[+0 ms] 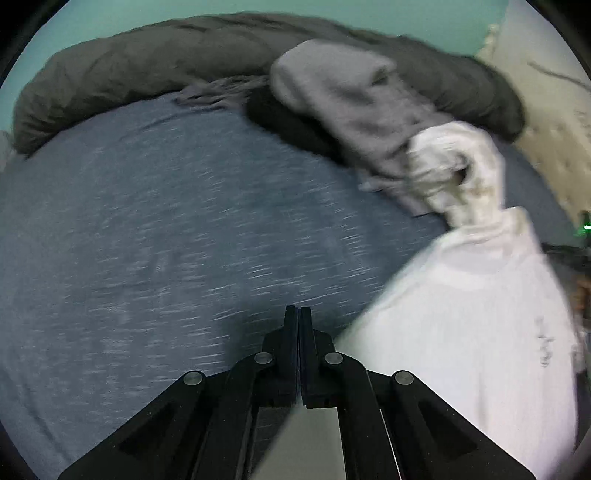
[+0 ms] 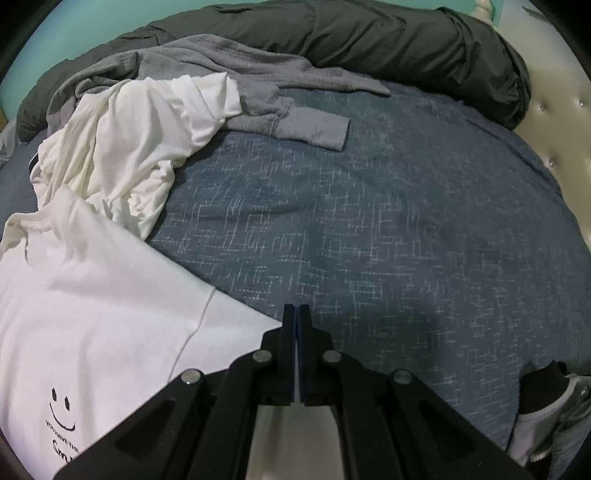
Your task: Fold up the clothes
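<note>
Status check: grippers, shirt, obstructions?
Left gripper shut, empty. Right gripper shut on white smiley-print T-shirt. Crumpled white garment overlaps its far end.

This is a bedroom in a home. A bed (image 2: 388, 229) with a blue flecked cover fills both views. A dark grey duvet (image 2: 369, 40) lies bunched along its far edge, and a cream tufted headboard (image 2: 557, 122) stands at the right edge. Loose clothes lie on the bed: a grey sweater (image 2: 258, 85) and white T-shirts (image 2: 122, 147). The wall (image 2: 74, 22) behind is teal.
</note>
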`<state>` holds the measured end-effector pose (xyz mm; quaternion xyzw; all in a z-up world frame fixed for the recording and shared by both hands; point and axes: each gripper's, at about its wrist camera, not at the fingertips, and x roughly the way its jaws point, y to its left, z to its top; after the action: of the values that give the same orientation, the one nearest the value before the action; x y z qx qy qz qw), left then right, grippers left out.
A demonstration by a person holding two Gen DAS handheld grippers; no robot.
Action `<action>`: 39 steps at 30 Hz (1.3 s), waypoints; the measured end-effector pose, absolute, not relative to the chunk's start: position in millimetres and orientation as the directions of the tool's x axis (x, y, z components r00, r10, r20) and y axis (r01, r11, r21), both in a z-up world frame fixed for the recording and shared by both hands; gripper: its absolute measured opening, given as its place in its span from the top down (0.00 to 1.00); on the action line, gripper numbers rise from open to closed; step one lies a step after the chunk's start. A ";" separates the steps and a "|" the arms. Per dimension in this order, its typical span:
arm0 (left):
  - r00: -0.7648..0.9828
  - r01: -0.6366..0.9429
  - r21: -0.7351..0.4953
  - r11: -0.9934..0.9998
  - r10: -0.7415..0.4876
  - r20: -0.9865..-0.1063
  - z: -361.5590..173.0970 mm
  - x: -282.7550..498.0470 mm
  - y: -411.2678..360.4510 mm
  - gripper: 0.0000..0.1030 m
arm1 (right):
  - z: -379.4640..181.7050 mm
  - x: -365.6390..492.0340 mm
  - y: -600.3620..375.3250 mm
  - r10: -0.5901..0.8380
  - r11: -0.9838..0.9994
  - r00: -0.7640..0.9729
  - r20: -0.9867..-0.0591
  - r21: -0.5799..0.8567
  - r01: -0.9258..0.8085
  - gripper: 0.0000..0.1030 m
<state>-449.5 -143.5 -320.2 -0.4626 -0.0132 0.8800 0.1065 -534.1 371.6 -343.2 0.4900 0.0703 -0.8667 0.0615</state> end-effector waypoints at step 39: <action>-0.442 -0.188 -0.157 -0.970 0.226 -0.868 -354.8 -524.7 -85.4 0.94 | -342.4 -574.8 266.5 -0.188 -0.946 -0.491 -0.851 0.023 0.323 0.99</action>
<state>-524.7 -85.4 -354.8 -0.5140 -0.0186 0.8489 0.1219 -574.8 266.5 -342.4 0.4824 0.0698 -0.8605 0.1483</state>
